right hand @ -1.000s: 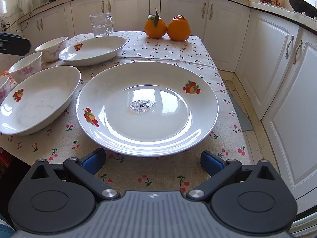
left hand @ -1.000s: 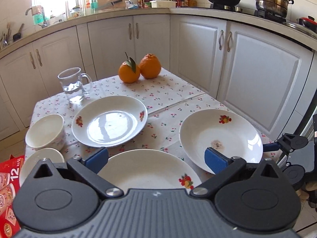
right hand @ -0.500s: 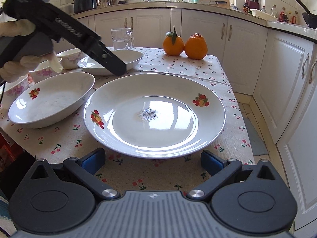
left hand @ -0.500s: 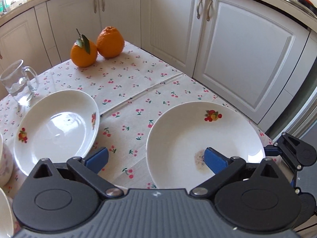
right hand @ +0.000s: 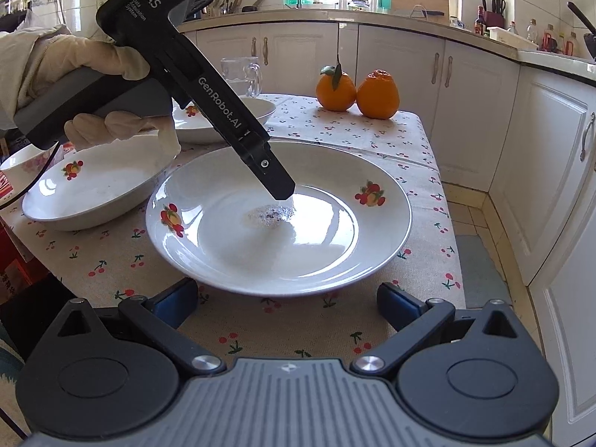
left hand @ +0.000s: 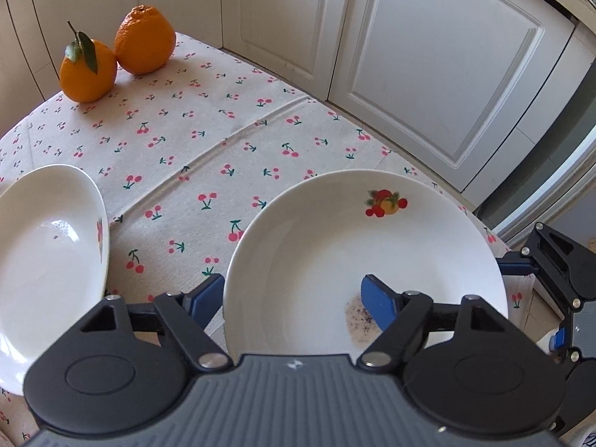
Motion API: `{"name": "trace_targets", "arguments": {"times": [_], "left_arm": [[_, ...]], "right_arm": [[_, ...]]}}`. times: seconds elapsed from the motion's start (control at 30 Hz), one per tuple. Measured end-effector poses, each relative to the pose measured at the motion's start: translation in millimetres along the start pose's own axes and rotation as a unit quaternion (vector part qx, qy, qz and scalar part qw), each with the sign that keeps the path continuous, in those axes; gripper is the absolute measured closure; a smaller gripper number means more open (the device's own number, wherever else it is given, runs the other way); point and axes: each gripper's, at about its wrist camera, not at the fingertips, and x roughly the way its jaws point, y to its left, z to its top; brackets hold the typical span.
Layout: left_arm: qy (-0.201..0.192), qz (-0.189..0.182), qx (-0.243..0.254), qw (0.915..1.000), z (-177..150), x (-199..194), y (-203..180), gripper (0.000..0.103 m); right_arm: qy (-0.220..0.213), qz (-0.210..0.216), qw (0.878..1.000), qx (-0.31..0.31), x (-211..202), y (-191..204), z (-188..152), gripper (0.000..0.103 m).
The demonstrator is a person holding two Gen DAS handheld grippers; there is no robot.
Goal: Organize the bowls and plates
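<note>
Left wrist: left gripper (left hand: 294, 296) spread astride plate (left hand: 335, 238) rim; right gripper (right hand: 287, 301) wide

Glossy glazed plate (right hand: 279, 219) — matt printed cloth (right hand: 372, 130) — clear glass mug (right hand: 240, 76).

on my feeds: white plate (right hand: 283, 223) with red-and-yellow fruit motifs and a dark speckled patch at centre; cream tablecloth (left hand: 208, 141) printed with small red cherries; two oranges (left hand: 115, 52), one with a green leaf; white cabinets (left hand: 409, 56); black gripper (left hand: 294, 298) with blue pads (left hand: 376, 300).
</note>
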Motion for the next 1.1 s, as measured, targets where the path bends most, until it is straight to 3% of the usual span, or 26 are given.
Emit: {"name": "trace_targets", "arguments": {"times": [0.47, 1.1], "left_arm": [[0.02, -0.008, 0.009, 0.9997, 8, 7, 4, 0.039], [0.005, -0.012, 0.013, 0.9998, 40, 22, 22, 0.04]], "right_arm": [[0.008, 0.024, 0.999, -0.023, -2, -1, 7, 0.008], [0.039, 0.022, 0.998, -0.046, 23, -27, 32, 0.008]]}}
